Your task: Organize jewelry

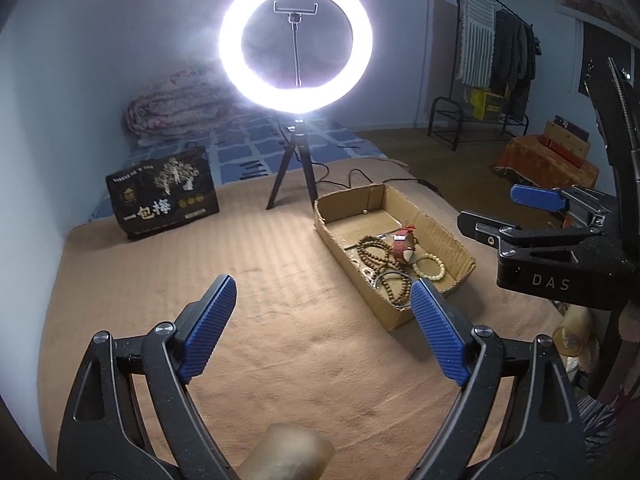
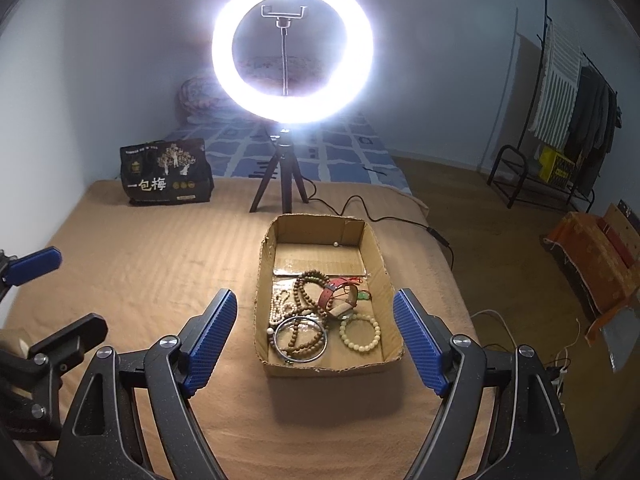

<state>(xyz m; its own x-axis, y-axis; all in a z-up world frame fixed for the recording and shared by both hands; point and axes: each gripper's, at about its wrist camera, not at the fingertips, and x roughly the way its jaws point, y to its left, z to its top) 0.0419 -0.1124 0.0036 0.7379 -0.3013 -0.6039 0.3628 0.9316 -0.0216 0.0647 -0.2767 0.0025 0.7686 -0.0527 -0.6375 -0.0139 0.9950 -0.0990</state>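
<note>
An open cardboard box (image 2: pixel 382 276) (image 1: pixel 448 240) sits on the tan bedspread and holds the jewelry: brown bead strands (image 2: pixel 306 292) (image 1: pixel 372 248), a pale green bead bracelet (image 2: pixel 360 334) (image 1: pixel 430 266), a metal bangle (image 2: pixel 300 340), a white bead strand (image 2: pixel 280 306) and a red strap piece (image 2: pixel 336 294) (image 1: pixel 404 242). My right gripper (image 2: pixel 314 320) is open and empty, hovering just in front of the box. My left gripper (image 1: pixel 322 306) is open and empty, left of the box. The right gripper also shows at the right edge of the left wrist view (image 1: pixel 516 212).
A lit ring light on a tripod (image 2: pixel 280 176) stands behind the box, its cable (image 2: pixel 400 224) trailing right. A black printed bag (image 2: pixel 166 174) stands at the back left. A clothes rack (image 2: pixel 560 120) and an orange covered box (image 2: pixel 592 256) are off the bed to the right.
</note>
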